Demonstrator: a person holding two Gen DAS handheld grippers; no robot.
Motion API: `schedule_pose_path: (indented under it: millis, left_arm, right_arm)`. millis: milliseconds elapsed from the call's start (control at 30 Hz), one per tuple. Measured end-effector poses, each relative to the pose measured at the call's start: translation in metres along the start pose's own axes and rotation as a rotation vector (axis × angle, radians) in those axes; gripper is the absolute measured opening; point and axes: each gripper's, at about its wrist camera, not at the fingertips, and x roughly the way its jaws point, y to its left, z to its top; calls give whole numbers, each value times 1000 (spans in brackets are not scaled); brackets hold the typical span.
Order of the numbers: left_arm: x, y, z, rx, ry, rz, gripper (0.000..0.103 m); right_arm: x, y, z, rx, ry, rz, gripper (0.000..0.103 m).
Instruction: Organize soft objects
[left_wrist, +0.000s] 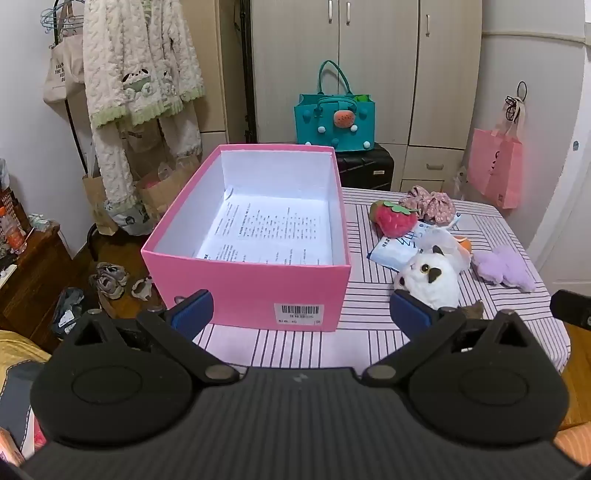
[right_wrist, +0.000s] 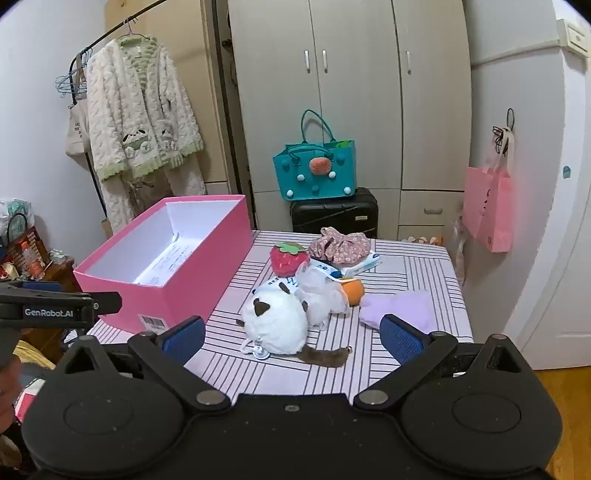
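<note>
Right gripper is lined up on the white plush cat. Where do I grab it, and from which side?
Grip the white plush cat across its round body, coming down from the near side with the open right gripper. The body is the widest part; the brown tail trails toward you and is too thin. Keep clear of the white bundle pressed against its far side.

Pink box (left_wrist: 251, 291) open-topped, only paper inside. Right of box: bare strip of tabletop (right_wrist: 240, 295), then toy cluster; white plush (right_wrist: 277, 321) nearest.

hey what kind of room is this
Most likely a bedroom: a tall wardrobe lines the back wall, fleecy pajamas hang on a clothes rack, and a black suitcase sits against the wardrobe.
</note>
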Motion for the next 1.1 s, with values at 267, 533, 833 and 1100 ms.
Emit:
schedule_pose_path:
  millis: [267, 533, 833, 1100]
  left_arm:
    - [-11, -3, -7, -6, -5, -22, 103]
    - [-13, -12, -5, 9, -11, -30, 103]
    - [-20, -11, -11, 25, -32, -31, 103]
    - [-21, -12, -16, 35, -57, -13, 103]
  right_arm:
    - [-13, -6, -2, 22, -23, -17, 102]
    - [-25, -2, -7, -8, -35, -47, 102]
    - [-32, 0, -12, -28, -46, -53, 102]
    - [-37, 0, -14, -42, -60, -62, 102]
